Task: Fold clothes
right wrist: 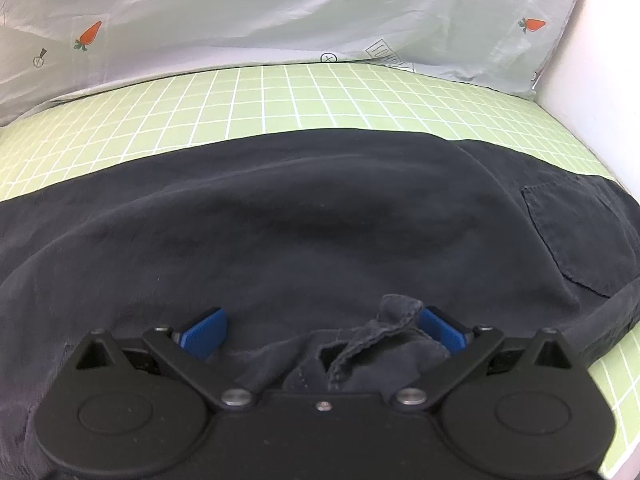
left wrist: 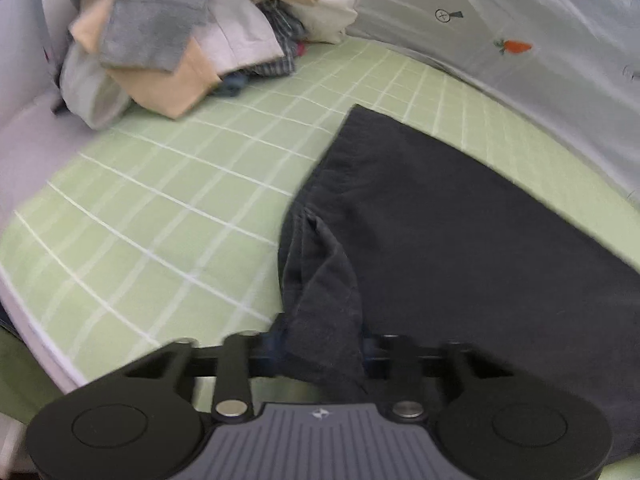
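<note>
A dark navy garment (left wrist: 440,208) lies spread flat on a green checked sheet (left wrist: 160,200). My left gripper (left wrist: 322,344) is shut on a bunched edge of it, and this strip of cloth rises out of the jaws and hides the pads. In the right wrist view the same garment (right wrist: 300,220) fills the middle, with a patch pocket (right wrist: 580,232) at the right. My right gripper (right wrist: 323,332) stands open low over the cloth, its blue pads (right wrist: 204,332) wide apart. A raised hem fold (right wrist: 396,312) sits between them, close to the right pad.
A pile of unfolded clothes (left wrist: 168,40) in grey, beige and white sits at the back left of the bed. A pale quilt with carrot prints (right wrist: 280,12) runs along the far side. A white wall (right wrist: 600,80) bounds the right. Bare sheet (right wrist: 300,96) lies beyond the garment.
</note>
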The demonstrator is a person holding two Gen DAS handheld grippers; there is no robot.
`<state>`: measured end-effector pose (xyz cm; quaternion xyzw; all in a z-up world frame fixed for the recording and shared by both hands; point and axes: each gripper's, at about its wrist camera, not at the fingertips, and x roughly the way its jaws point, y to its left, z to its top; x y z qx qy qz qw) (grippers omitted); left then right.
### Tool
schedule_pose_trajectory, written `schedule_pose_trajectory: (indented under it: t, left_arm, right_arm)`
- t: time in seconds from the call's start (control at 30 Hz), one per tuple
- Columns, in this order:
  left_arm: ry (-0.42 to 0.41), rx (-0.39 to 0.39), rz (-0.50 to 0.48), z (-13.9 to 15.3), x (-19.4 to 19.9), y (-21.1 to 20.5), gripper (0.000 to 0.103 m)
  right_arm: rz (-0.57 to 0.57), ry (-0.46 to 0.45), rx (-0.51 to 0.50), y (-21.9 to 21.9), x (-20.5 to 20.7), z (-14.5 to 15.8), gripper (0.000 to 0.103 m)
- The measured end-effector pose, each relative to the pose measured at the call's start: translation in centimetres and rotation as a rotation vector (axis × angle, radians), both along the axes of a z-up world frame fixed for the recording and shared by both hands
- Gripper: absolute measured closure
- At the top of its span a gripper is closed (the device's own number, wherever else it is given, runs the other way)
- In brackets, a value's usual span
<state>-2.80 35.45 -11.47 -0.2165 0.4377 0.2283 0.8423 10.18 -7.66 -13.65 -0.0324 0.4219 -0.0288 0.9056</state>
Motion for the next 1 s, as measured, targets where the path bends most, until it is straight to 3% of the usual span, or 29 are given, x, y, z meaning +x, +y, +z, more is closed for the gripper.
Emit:
schedule_pose_trajectory:
  t: [0.17, 0.33, 0.47, 0.53, 0.67, 0.7, 0.8, 0.9, 1.0]
  left_arm:
    - [-0.089, -0.071, -0.009, 2.1, 1.1, -0.8, 0.077]
    - [-0.209, -0.048, -0.242, 6.0, 4.5, -6.0, 0.077]
    - [-0.156, -0.031, -0.437, 5.2, 7.3, -10.9, 0.07]
    - [-0.117, -0.072, -0.449, 4.0, 7.8, -11.6, 0.054]
    - [-0.039, -0.154, -0.473, 1.7, 8.6, -12.8, 0.041]
    - [-0.02, -0.174, -0.479, 1.1, 8.8, -13.1, 0.033]
    - [-0.07, -0.186, -0.409, 2.3, 7.9, -11.9, 0.025]
    - [-0.099, -0.113, -0.319, 3.8, 6.9, -10.5, 0.016]
    - [-0.061, -0.023, -0.239, 3.8, 6.4, -9.2, 0.015]
  right_arm:
    - [0.004, -0.002, 0.006, 0.1, -0.1, -0.1, 0.0]
    - [0.012, -0.005, 0.015, -0.2, -0.1, -0.2, 0.0]
    - [0.022, -0.008, 0.029, -0.4, -0.1, -0.3, 0.0]
    - [0.028, -0.004, 0.035, -0.5, 0.0, -0.4, 0.0]
    - [0.052, 0.034, 0.033, -0.4, 0.3, -0.1, 0.0]
    - [0.06, 0.049, 0.029, -0.4, 0.5, 0.1, 0.0]
    - [0.084, 0.072, 0.013, 0.1, 0.8, 1.0, 0.0]
    - [0.12, 0.019, 0.036, 1.3, 0.9, 2.7, 0.0]
    - [0.191, -0.03, 0.075, 3.4, 1.3, 4.4, 0.0]
